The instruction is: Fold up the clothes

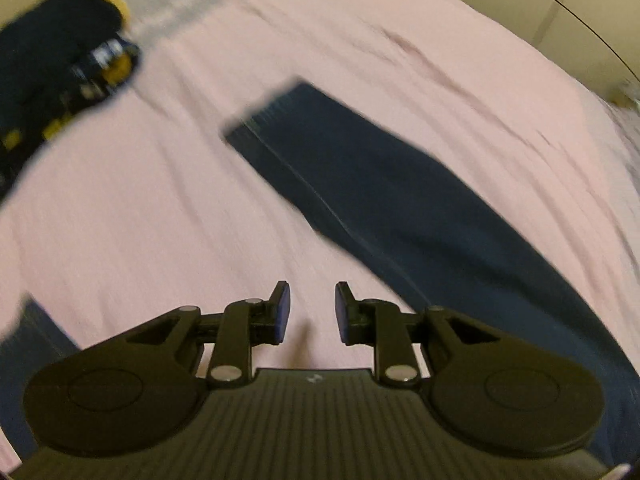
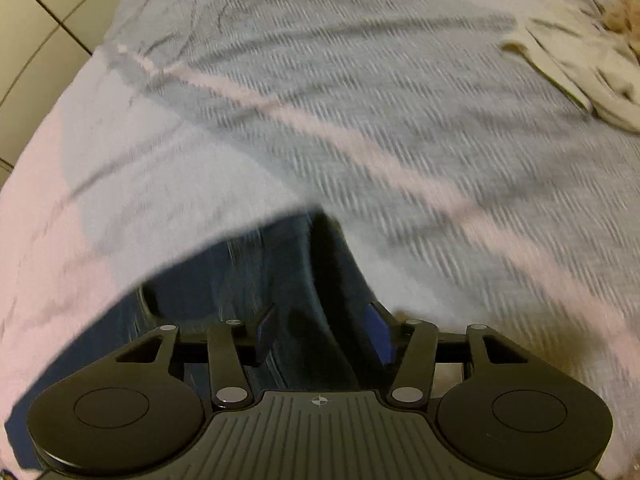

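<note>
No readable txt, labels, brands or nos. anywhere; both views too blurred.

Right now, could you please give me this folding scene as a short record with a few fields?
surface: pink bed sheet, with a grey striped cover beyond it
garment: dark blue trousers, one leg laid out flat across the sheet
left gripper: open, nothing between the pads, above bare sheet
right gripper: open, over dark blue cloth; grip not visible
other item: pale cloth lying on the striped cover
image quality: both views motion-blurred
</note>
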{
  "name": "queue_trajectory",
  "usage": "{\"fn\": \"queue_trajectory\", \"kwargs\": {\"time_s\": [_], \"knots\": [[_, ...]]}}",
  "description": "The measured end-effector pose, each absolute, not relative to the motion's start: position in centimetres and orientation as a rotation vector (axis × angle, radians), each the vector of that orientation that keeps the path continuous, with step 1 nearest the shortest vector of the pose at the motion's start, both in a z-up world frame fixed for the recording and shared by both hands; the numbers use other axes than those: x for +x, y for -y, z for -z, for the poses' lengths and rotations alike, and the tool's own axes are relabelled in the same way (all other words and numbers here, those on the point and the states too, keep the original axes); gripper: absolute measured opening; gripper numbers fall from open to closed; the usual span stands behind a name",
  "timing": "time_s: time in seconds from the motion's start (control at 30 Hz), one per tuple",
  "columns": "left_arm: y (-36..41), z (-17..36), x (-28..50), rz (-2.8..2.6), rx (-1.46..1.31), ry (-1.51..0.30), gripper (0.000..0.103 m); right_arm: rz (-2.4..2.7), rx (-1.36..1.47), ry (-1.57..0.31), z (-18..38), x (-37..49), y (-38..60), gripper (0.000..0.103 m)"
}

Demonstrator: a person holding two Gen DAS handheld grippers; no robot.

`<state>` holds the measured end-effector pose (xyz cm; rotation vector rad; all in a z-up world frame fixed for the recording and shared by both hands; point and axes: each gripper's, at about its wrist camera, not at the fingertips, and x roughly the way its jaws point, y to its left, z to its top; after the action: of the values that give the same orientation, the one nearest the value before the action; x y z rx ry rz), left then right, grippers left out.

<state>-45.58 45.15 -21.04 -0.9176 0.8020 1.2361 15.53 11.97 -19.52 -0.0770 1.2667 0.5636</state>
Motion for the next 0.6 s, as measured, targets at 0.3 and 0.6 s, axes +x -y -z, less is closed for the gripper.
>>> {"fn": "queue_trajectory", "kwargs": {"time_s": [0.3,0.6], "knots": [[-37.3,21.2,-42.3,-0.974,-0.863,-0.928,0.019,-0.641,-0.263,-1.201,17.1,9.1,-5.6,0.053],[-34.6,20.2,-39.6,-0.831,-0.816,-0.953,0.019,-0.734,-0.134,-1.158,14.3,6.6,0.5,0.051]]}}
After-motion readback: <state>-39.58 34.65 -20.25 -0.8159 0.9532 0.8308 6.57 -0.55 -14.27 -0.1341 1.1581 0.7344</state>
